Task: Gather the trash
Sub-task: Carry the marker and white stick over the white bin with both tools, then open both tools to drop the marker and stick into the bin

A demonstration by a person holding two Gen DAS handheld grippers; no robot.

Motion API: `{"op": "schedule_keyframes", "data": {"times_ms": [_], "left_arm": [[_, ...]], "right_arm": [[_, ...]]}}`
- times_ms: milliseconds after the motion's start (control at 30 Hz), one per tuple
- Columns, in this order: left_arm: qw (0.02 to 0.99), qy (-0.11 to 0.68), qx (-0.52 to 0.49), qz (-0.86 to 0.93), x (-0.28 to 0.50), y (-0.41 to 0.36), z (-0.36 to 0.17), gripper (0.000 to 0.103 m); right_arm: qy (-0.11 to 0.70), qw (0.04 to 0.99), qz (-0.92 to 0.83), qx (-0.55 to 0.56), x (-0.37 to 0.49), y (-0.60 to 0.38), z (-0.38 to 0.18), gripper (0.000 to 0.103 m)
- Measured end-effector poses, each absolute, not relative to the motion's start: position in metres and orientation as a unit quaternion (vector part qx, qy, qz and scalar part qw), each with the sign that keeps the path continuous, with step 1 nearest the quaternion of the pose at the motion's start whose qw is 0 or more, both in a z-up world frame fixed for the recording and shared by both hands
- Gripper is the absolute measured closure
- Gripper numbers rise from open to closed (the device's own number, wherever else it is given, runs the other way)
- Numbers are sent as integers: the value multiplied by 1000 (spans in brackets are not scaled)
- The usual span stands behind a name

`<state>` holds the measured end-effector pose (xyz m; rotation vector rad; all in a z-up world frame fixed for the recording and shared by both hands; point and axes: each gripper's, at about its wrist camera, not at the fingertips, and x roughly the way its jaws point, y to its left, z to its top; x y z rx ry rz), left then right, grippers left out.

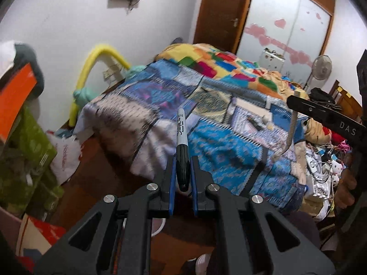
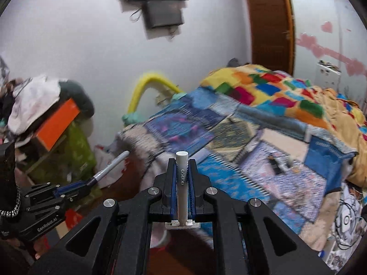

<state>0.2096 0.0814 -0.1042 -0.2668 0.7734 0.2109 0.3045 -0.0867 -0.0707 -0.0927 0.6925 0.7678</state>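
My left gripper point(image 1: 182, 160) is shut on a black marker point(image 1: 182, 142) that sticks forward past the fingertips, over the near edge of the bed. It also shows in the right wrist view point(image 2: 89, 182) at the lower left, with the marker point(image 2: 111, 166) pointing up and right. My right gripper point(image 2: 182, 162) is shut on a grey disposable razor point(image 2: 182, 178), handle pointing forward, head near the palm. In the left wrist view the right gripper point(image 1: 296, 98) shows at the right edge with the razor point(image 1: 290, 128) hanging down.
A bed with a blue patterned blanket point(image 1: 206, 123) and a colourful quilt point(image 1: 229, 66) fills the middle. Small items point(image 1: 259, 121) lie on the blanket. A green box pile with an orange box point(image 2: 57, 126) stands left. Clutter point(image 1: 325, 165) lies right of the bed.
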Motion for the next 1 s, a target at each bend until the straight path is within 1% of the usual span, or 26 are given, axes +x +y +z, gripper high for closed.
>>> {"op": "schedule_keyframes", "data": {"times_ms": [300,567,800,1000], "left_arm": [[872,434,-186,131,180,135,-177,92],[823,494,-232,158,173,169,-255,92],[775,542,-274,175,177,190,-318,92],[737,568,-320,180,183,204,-365,92]], "right_arm": [[388,823,401,-109,273,0,-132,94],[460,770,412,-159,264,58,-211,94],[525,731,404,-165,275,89,-277,94],[561,708,397,-164,282,107,-316,94]]}}
